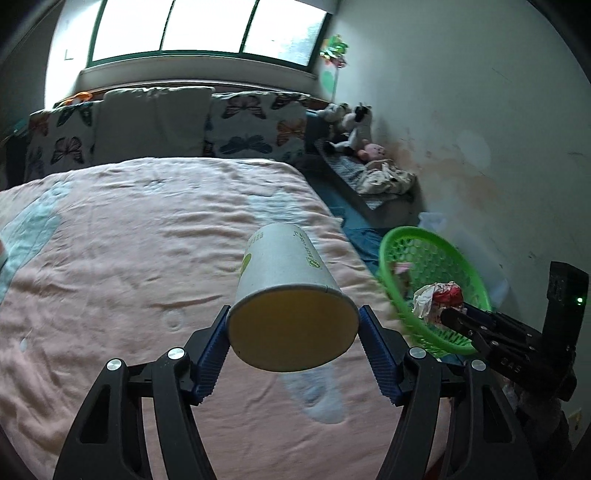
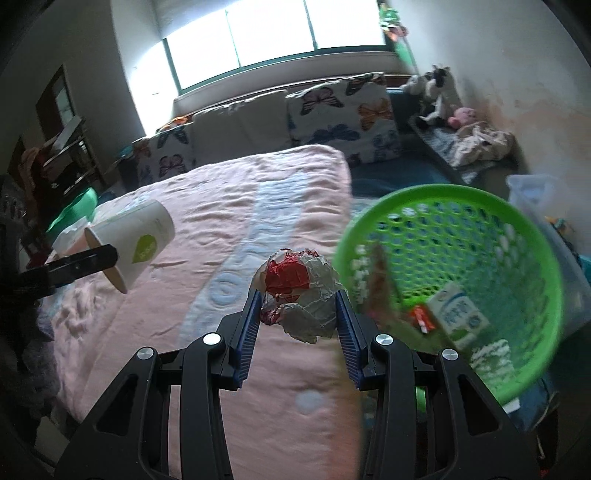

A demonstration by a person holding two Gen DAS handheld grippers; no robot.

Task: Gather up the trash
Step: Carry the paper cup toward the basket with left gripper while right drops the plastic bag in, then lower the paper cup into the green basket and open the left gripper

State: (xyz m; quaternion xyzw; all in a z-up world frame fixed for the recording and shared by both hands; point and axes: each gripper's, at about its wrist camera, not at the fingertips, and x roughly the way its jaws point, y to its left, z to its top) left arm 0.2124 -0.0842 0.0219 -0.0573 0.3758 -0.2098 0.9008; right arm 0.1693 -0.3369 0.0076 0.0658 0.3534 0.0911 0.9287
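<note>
1. The left gripper point(image 1: 293, 332) pinches a paper cup point(image 1: 288, 295) by its rim end, one blue pad point(image 1: 212, 354) on each side. The cup lies on its side in the air above the bed point(image 1: 129, 240), its open mouth turned to the camera and its base pointing away.
2. The cup is white with a green logo and small green print along its wall; inside it looks yellowish.
3. The right gripper point(image 2: 299, 314) is pressed in on a crumpled wrapper point(image 2: 299, 291), a white ball of paper with red patches. The pads touch it on both sides, and it is held clear of the bed.
4. A green basket point(image 2: 532, 236) of open plastic mesh stands just right of the bed's edge, tilted so its mouth faces the cameras. In the right wrist view the wrapper is just left of its rim, near but apart.
5. Inside the basket lie a small white carton point(image 2: 458, 314), a red scrap point(image 2: 419, 317) and some blurred pieces.
6. In the left wrist view the right gripper with its wrapper shows in front of the basket's near rim.
7. The bed bears a pink blanket with pale blue patches. Butterfly pillows point(image 1: 255, 129) stand at its head below a bright window point(image 1: 207, 26).
8. Soft toys point(image 1: 351, 125) sit by the wall point(image 1: 461, 92) beyond the basket.
</note>
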